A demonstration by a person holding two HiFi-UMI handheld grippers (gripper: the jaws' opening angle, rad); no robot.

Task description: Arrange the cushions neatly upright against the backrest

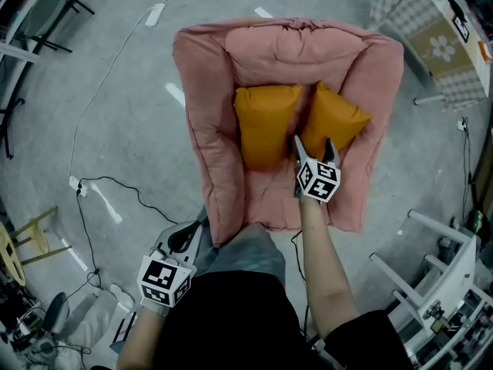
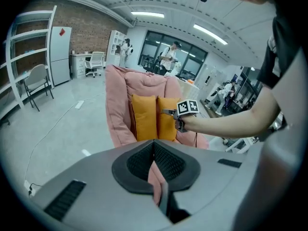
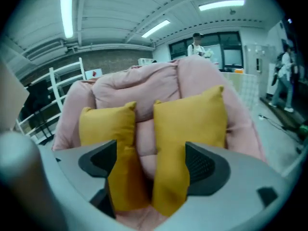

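- Head view: two orange cushions stand side by side against the backrest of the pink armchair (image 1: 208, 129). The left cushion (image 1: 266, 126) is upright and the right cushion (image 1: 335, 120) leans toward the armrest. The right gripper (image 1: 314, 149) is just in front of them, and the left gripper (image 1: 185, 233) is down by the chair's front corner.
- Left gripper view: its jaws are drawn together and grip nothing.
- Right gripper view: its jaws are spread wide. Both cushions show between them, and the pads press on neither.

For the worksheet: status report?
Left hand-held gripper shut, right hand-held gripper open. Two orange fabric cushions upright against pink padded armchair backrest. Nothing blocking.
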